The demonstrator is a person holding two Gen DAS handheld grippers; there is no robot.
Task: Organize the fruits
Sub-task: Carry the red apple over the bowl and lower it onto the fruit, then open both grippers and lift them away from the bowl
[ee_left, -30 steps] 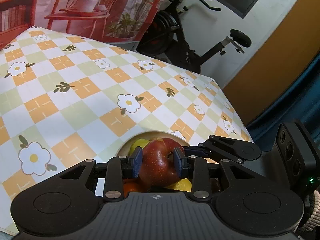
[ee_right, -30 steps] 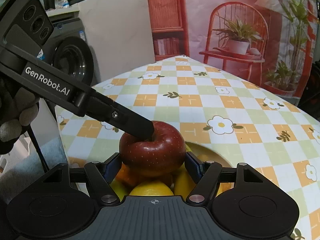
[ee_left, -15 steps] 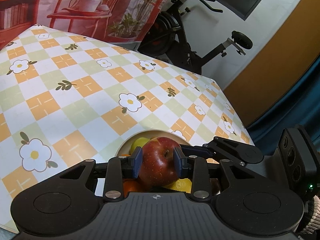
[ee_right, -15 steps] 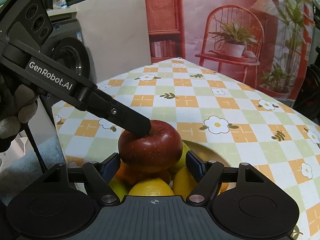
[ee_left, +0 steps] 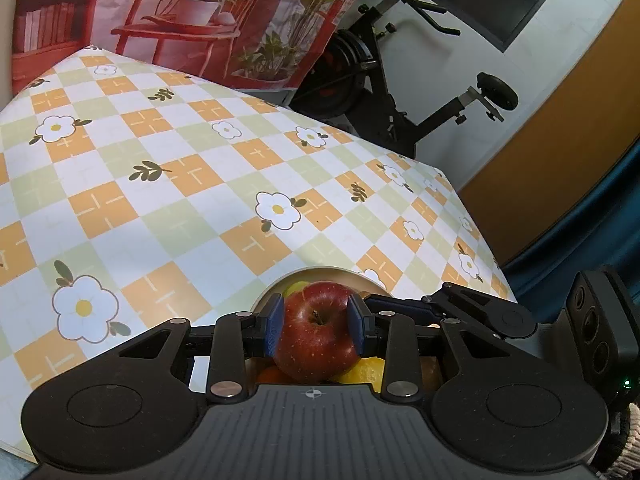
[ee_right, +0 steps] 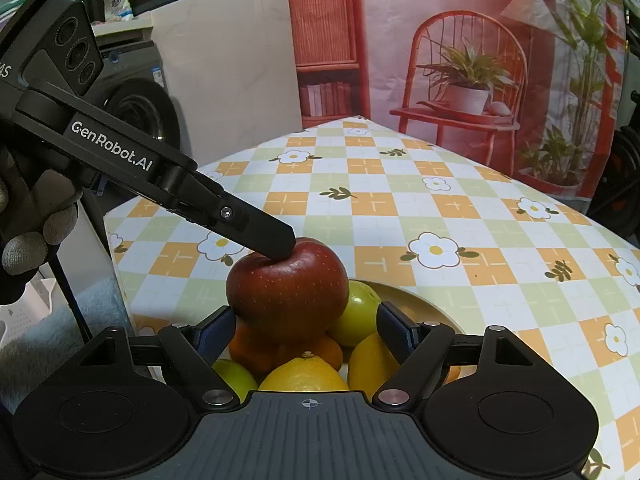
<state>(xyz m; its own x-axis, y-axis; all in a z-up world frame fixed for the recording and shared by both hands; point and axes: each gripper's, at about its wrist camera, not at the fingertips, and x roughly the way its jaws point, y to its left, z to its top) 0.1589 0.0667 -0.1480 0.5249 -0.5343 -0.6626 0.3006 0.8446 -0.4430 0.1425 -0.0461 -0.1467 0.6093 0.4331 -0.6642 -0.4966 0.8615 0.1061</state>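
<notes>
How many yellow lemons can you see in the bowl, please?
2: one lemon at the near edge in front of the orange, another lemon to its right below the green apple. More may be hidden.

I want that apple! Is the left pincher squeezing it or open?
Squeezing. In the left wrist view, the left gripper's blue pads press both sides of the red apple.
</notes>
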